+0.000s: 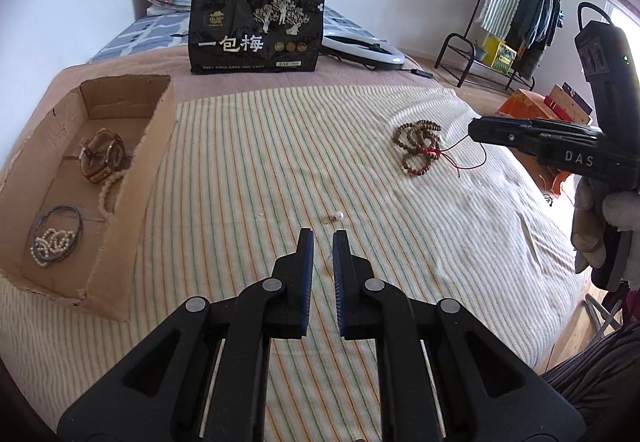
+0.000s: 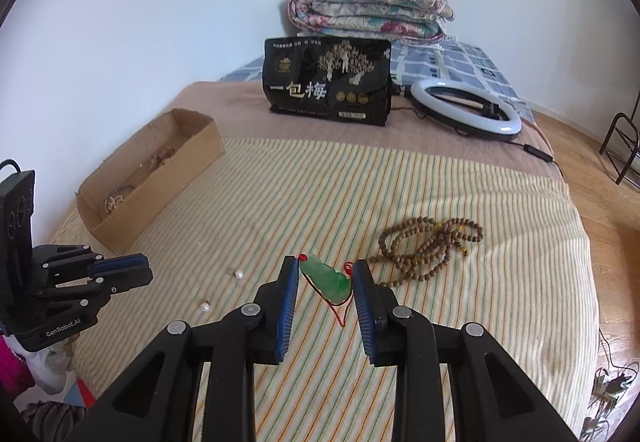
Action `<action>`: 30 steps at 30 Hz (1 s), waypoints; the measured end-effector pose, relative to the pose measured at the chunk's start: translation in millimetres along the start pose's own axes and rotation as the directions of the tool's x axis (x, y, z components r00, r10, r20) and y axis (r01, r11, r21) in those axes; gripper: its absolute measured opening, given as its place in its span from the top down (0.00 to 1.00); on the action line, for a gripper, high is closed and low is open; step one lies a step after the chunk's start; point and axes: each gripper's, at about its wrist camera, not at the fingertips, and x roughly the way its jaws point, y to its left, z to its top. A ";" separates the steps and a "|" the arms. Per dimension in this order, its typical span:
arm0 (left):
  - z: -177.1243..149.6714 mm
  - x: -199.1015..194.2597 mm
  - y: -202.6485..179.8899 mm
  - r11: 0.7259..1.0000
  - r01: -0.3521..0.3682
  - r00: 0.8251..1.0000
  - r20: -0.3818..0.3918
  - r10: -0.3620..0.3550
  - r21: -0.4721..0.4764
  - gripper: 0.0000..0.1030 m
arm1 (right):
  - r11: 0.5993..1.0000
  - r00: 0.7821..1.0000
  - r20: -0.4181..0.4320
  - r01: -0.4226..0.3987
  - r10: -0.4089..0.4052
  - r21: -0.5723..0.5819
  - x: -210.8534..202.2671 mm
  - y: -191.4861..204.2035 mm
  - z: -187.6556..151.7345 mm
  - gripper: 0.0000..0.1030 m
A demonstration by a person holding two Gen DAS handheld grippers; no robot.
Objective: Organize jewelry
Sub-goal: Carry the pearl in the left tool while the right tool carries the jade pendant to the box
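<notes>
Low in the right wrist frame, the right gripper (image 2: 325,282) stands spread around a green jade pendant (image 2: 326,278) on the striped blanket (image 2: 280,202), wooden beads (image 2: 428,248) just right; the left gripper (image 1: 323,242), lower centre, hangs released before a pearl (image 1: 339,216), the cardboard box (image 1: 132,202) at left

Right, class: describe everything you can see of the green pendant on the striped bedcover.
The green pendant looks like carved jade, pale and translucent at its top, deeper green lower down, with a lumpy outline. A thin red cord runs from it, with a small red knot at its upper tip. It lies tilted between the open fingers of the right hand-held gripper; whether the pads touch it is unclear. Brown wooden beads lie just beside it.
</notes>
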 end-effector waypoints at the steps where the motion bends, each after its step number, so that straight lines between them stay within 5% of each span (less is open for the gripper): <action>1: 1.0 -3.3 1.4 1.000 -0.002 1.000 0.006 0.002 -0.001 0.92 | 1.000 1.000 0.008 -0.003 0.003 0.002 -4.1 1.2 3.0 0.73; 30: 15.1 -77.4 67.5 0.992 -0.105 0.987 0.117 0.112 -0.064 0.92 | 0.993 0.991 0.099 -0.076 0.084 -0.090 -35.1 75.3 64.3 0.73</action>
